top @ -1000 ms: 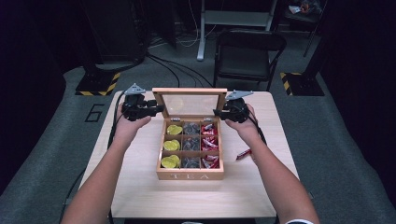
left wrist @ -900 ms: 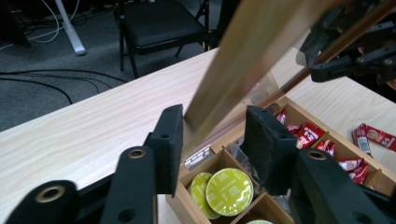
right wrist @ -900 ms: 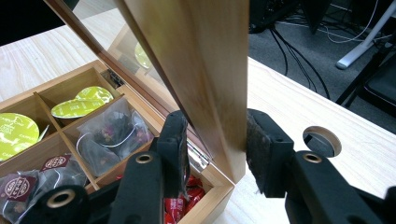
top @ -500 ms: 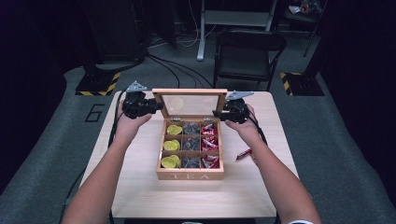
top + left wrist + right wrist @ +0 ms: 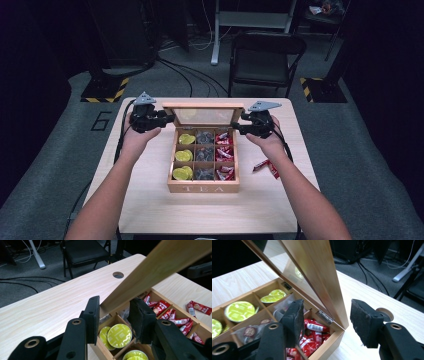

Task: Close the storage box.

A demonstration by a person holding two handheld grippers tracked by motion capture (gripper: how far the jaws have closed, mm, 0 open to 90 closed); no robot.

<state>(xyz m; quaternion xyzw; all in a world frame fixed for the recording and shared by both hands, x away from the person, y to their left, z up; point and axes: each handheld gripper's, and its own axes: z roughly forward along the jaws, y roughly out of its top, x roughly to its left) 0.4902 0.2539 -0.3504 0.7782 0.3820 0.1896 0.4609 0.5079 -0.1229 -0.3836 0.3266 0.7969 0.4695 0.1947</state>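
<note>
Your left tool (image 5: pixel 113 315) is clamped on the left edge of the glass-paned wooden lid (image 5: pixel 204 115), which stands raised at the far side of the wooden tea box (image 5: pixel 203 187) in the middle of the pale wooden counter (image 5: pixel 150 200). Your right tool (image 5: pixel 327 320) straddles the lid's right edge; its jaws have just been opening, and its pads are clear of the wood.

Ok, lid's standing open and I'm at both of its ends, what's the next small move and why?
Probably draw the right gripper clear of the lid. Its jaws have just been opening and stand apart either side of the lid's edge without pressing it. The lid looks upright over the tea box, and the left gripper is shut on its other end.
</note>
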